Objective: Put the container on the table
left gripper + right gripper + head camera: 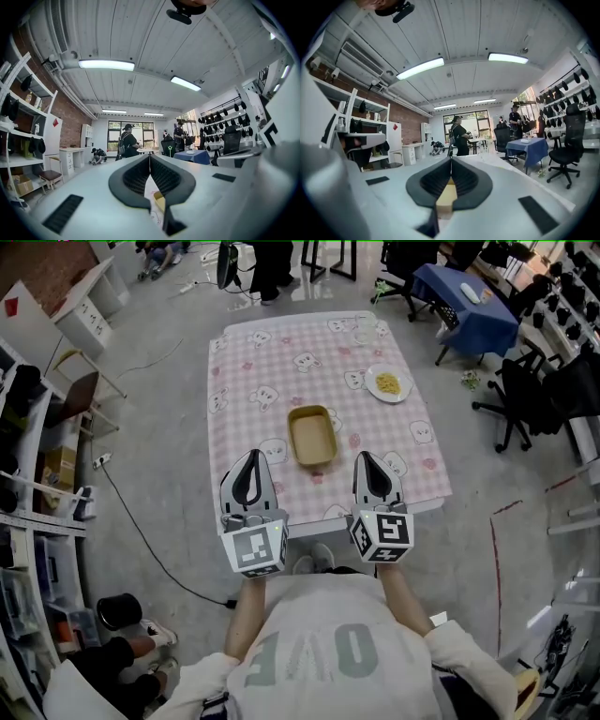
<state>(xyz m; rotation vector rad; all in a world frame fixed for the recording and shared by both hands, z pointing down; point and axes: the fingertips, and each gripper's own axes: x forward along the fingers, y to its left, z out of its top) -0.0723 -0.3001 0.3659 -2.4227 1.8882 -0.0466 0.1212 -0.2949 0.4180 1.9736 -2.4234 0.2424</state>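
A tan rectangular container (312, 436) lies empty near the middle of the table (253, 371), which wears a pink checked cloth. My left gripper (253, 457) hovers over the table's near edge, left of the container, its jaws closed tip to tip with nothing held. My right gripper (365, 458) hangs at the same height on the container's right, also shut and empty. In the left gripper view, the left gripper (150, 157) points level and a sliver of the container (160, 200) shows below the jaws. In the right gripper view, the right gripper (451, 160) frames the container (446, 194) the same way.
A white plate of yellow food (387, 384) sits on the table's right side, and a clear glass (364, 331) at its far end. Shelves (28, 474) line the left wall. A black office chair (525, 395) and a blue-covered table (464, 301) stand to the right. People (127, 140) stand far off.
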